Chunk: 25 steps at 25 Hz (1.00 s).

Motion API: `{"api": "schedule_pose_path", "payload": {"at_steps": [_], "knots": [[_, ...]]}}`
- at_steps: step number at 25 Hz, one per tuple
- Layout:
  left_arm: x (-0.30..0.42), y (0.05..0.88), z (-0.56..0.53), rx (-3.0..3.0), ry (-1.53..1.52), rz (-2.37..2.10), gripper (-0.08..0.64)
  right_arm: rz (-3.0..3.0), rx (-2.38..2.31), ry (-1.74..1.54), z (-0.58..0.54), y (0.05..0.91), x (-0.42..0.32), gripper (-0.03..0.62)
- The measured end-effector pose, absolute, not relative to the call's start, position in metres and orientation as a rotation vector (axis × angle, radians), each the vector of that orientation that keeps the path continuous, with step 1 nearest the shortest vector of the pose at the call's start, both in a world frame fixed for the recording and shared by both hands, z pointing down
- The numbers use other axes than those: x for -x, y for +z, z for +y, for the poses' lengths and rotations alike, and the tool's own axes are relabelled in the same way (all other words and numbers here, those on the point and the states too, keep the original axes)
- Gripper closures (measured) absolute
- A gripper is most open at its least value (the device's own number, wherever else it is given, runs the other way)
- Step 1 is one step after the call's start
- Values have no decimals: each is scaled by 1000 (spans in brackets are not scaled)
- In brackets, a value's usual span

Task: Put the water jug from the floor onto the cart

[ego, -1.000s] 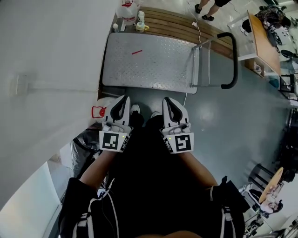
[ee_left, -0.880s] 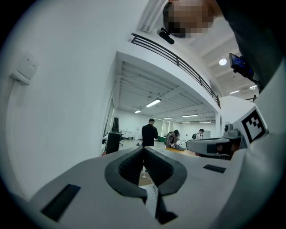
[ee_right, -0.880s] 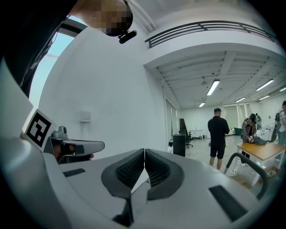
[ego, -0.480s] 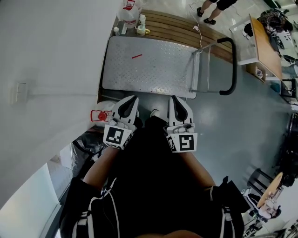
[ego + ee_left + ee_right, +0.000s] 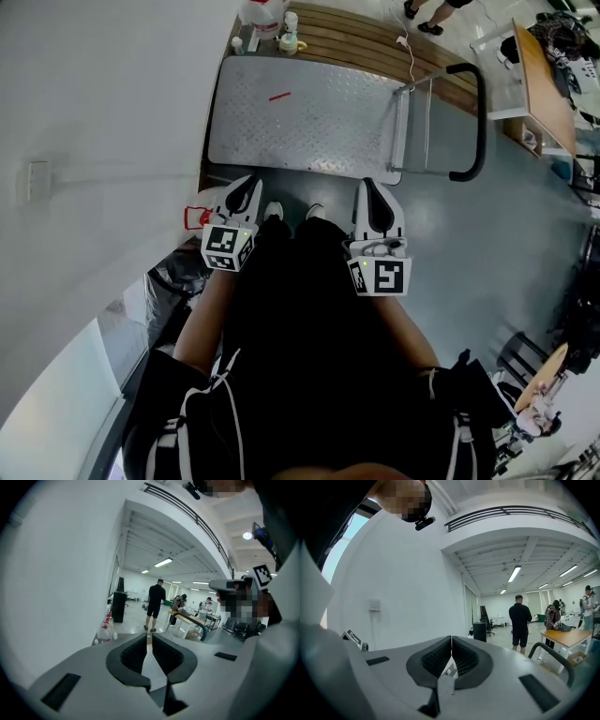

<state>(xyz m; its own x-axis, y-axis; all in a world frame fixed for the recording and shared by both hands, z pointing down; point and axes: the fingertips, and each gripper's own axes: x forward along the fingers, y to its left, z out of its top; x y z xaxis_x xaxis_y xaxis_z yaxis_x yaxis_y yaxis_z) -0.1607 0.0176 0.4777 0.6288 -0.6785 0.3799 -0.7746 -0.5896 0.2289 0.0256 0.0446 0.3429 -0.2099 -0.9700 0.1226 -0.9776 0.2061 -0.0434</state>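
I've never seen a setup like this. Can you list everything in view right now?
cart: one, silver deck with black handle, on the floor ahead
red mark: one, red, on the cart deck
water jug: one, clear with red top, on the floor by the wall, beside the left gripper
second jug: one, clear with red top, beyond the cart
wooden slats: one platform, brown, behind the cart
wall box: one, white, left wall
table: one, wooden top, far right
bystander: one, in black, standing in the hall
shoes: two, white, at the cart's near edge
left gripper, right gripper: two, white and grey, above the shoes, both shut and empty
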Motion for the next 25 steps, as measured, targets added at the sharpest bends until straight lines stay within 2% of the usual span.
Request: {"api": "schedule_pose_path", "payload": {"at_steps": [4,6,9,21,25], "knots": [[191,526,26,-2312,456,-1170,521,-2384,-1921,151,44,342,-23,574],[207,549,32,-2177,453,-1163,438,-2396,-1896,150,44,344,-11,574],[229,585,41,-2046,502,-1186,403,-2408,-1866,152,46,347,-1,574],[291,738,96,-1893,918,-1081,393,-2342,-1848,178,54,366,11,574],[305,780,110,-1835,947,-1055,393,-2373,-1762,163,54,385,37,574]]}}
